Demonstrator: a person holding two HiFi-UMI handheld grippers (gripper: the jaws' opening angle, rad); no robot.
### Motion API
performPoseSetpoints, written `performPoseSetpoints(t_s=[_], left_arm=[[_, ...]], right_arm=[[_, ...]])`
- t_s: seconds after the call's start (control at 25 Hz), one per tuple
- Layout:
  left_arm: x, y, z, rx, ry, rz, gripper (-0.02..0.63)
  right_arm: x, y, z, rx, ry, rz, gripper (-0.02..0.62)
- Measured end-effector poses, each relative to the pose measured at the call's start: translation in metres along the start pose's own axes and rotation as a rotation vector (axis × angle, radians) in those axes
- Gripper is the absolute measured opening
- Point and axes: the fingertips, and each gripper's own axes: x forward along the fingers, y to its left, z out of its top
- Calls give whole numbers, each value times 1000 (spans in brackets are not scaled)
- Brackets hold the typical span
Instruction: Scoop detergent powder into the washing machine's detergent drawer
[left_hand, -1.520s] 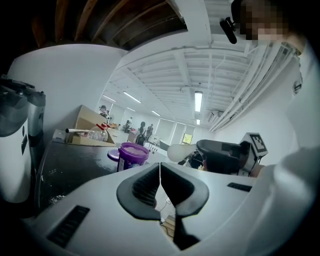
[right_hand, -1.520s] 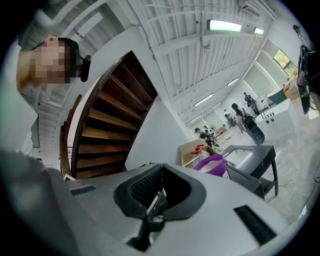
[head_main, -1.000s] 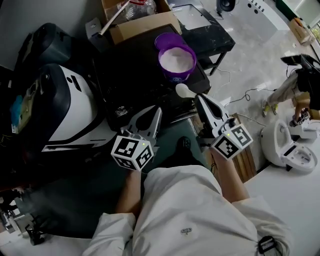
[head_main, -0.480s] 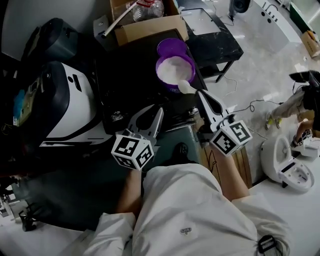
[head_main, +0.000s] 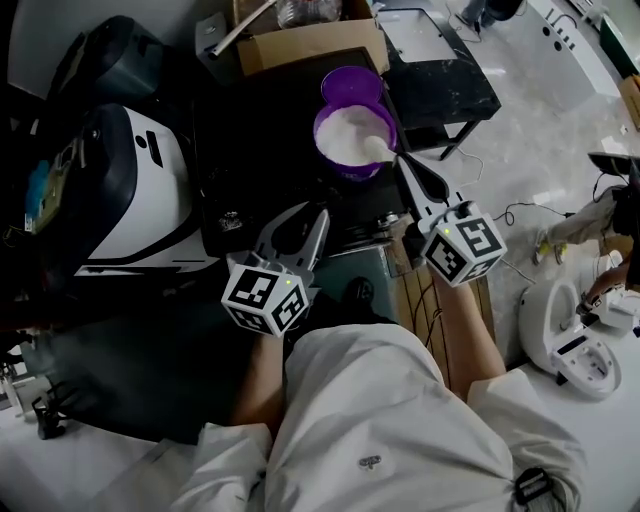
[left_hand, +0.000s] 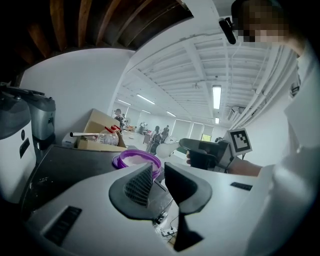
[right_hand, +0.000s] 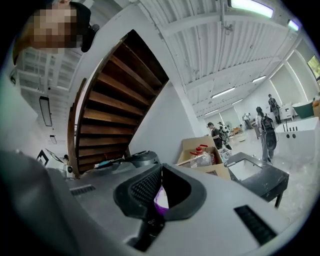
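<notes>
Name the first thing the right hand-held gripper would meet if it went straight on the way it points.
Most likely the white powder in the purple tub: the scoop in the right hand-held gripper reaches over it, contact unclear.

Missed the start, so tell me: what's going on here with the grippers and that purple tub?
A person holds a hand-held gripper in each hand. The right hand-held gripper is shut on a white spoon, whose bowl sits at the white powder in the purple tub. The left hand-held gripper is open and empty above the dark top. No powder has visibly gone anywhere else yet.
</notes>
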Motion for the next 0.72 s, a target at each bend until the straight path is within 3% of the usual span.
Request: performPoseSetpoints(t_s=[0.72], left_arm=[[27, 30, -3, -28, 35, -32, 67]], right_arm=[[59, -21, -21, -199, 185, -22, 12]])
